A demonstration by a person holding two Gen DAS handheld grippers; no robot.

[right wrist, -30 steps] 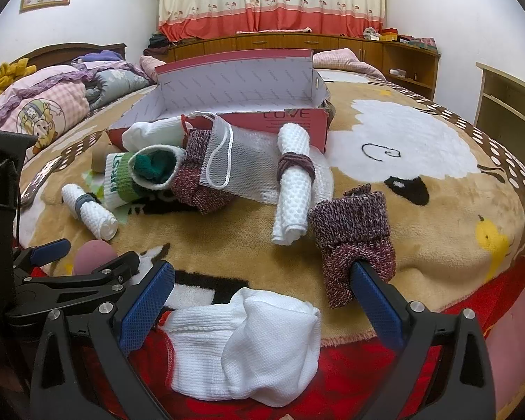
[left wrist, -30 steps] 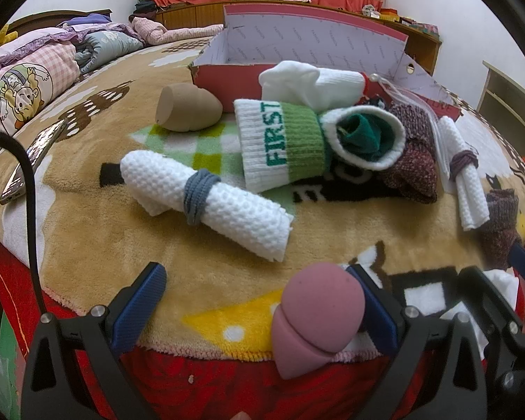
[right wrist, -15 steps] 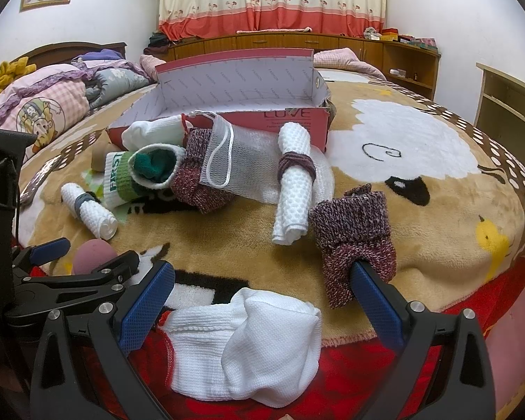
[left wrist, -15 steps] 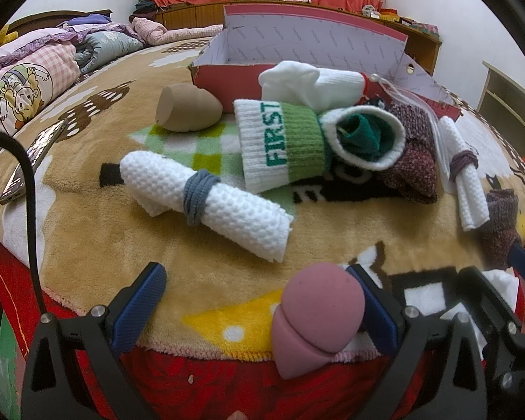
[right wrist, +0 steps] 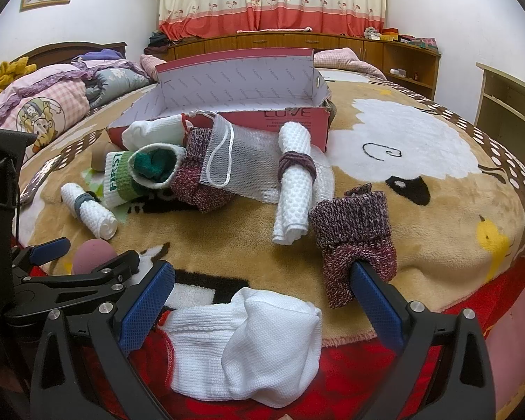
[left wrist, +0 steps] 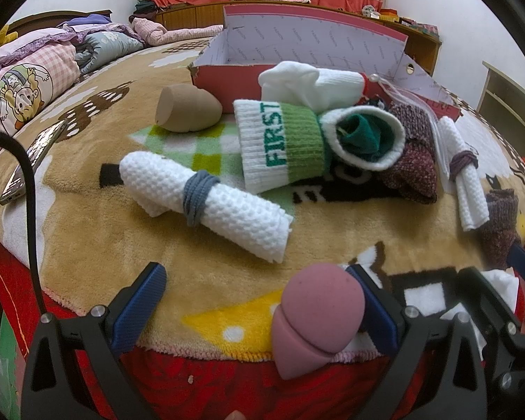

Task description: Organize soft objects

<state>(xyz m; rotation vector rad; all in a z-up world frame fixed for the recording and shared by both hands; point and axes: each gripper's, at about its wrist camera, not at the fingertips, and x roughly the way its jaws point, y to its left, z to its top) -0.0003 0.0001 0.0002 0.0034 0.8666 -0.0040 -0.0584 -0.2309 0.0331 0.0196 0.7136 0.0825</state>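
Socks (right wrist: 150, 171) and rolled towels (right wrist: 294, 182) block the box (right wrist: 297, 122) front.

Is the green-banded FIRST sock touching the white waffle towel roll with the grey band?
Apart. The left wrist view shows blanket between the green-banded FIRST sock and the white waffle towel roll.

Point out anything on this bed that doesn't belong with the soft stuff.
A phone lies on the blanket near the left edge, beside the pillow: it is hard and flat, unlike the socks, rolled towels and sponges around it. The red box is empty.
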